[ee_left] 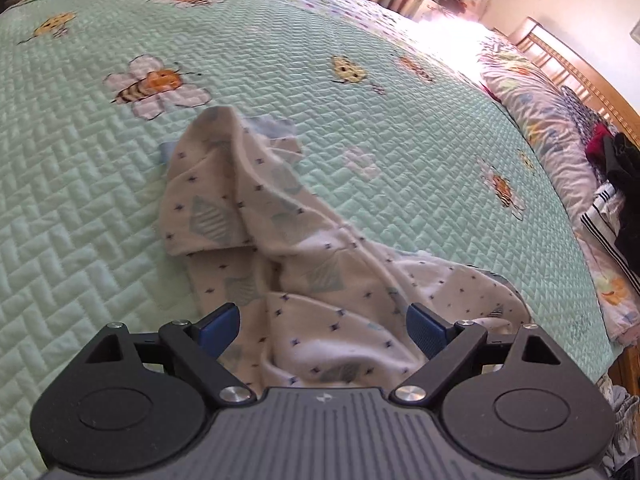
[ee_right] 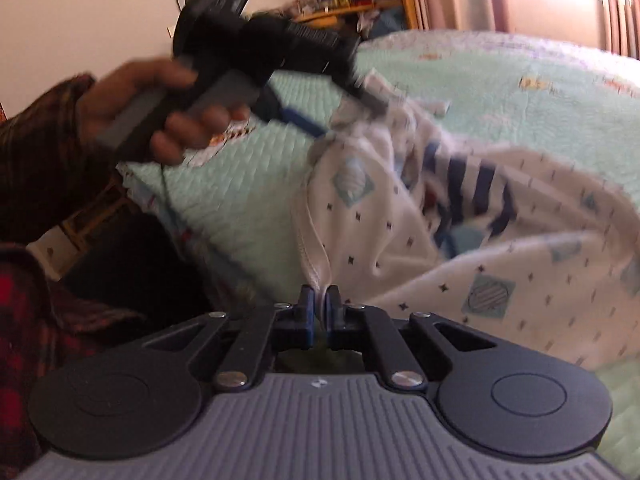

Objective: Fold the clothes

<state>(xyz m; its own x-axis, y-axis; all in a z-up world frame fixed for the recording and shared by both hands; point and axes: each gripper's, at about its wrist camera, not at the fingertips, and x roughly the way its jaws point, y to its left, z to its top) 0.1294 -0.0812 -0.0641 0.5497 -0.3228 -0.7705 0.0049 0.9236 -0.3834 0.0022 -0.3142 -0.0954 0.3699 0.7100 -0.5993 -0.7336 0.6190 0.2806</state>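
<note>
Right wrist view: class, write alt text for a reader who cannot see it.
The right tool is shut on the hem of a white patterned garment crumpled on a green quilted bed. Beyond it, blurred, a hand in a plaid sleeve holds the left tool over the garment's far side.

- Bed (ee_left: 280, 40) under a pale green quilted cover printed with bees and flowers.
- Crumpled white patterned garment (ee_left: 280, 240) lying near the middle.
- Pillows (ee_left: 540, 128) and piled dark clothes (ee_left: 616, 176) along the far right edge.
</note>
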